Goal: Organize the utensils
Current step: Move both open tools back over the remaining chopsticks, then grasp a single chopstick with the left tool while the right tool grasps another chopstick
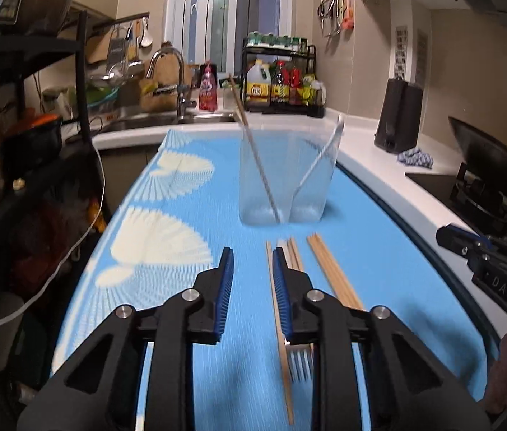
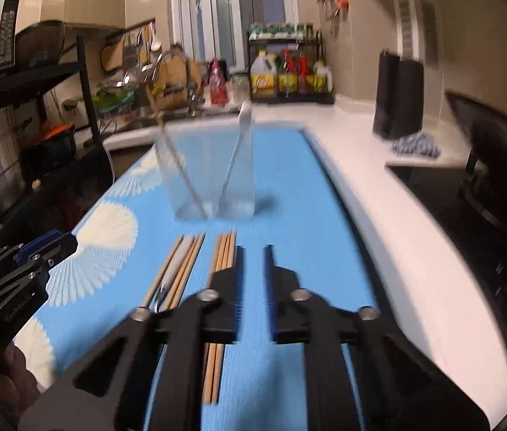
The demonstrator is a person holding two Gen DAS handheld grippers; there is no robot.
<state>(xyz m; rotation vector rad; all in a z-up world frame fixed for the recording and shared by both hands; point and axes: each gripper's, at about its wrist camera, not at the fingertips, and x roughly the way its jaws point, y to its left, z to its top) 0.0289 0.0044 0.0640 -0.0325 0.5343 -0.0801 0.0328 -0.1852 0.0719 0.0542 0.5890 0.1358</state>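
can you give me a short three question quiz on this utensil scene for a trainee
1. True or false: the clear two-compartment plastic holder already has a wooden chopstick in its left compartment.
2. Multiple choice: the metal fork lies
A) in the holder
B) on the blue patterned mat, partly under the left hand-held gripper
C) on the white counter
3. Fill in: both the left and the right hand-held gripper are ____ and hold nothing.

Key: 1 true; 2 B; 3 open
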